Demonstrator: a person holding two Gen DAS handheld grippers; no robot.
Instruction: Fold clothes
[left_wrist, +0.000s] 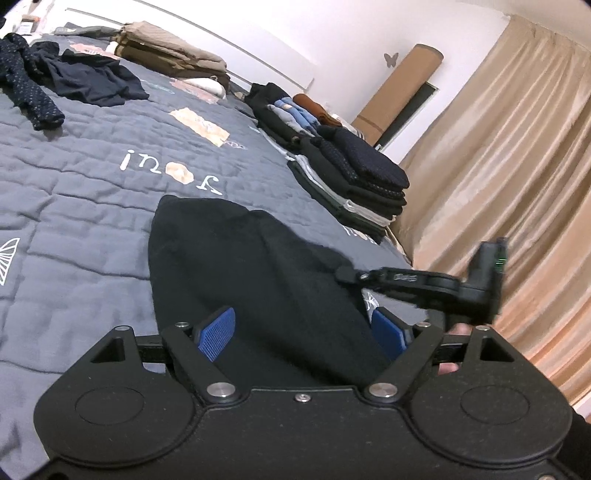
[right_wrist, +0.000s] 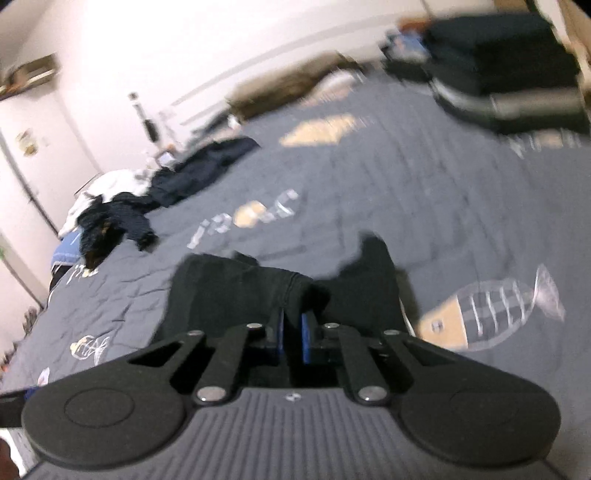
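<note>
Black garment lies on the bed, near edge. Right gripper jaws pinched on a fold of it, prob. to lift & fold over. Left gripper jaws wide, straddling cloth w/o pressing, likely steadying.

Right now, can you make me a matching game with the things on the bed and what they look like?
Things:
1. black garment
2. left gripper
3. right gripper
4. pile of dark clothes

States:
A. folded and stacked
B. jaws wide apart
C. jaws pinched on black cloth
D. lying on the quilt between the grippers

Pairs: 1-D, 2-B, 3-C, 4-A
</note>
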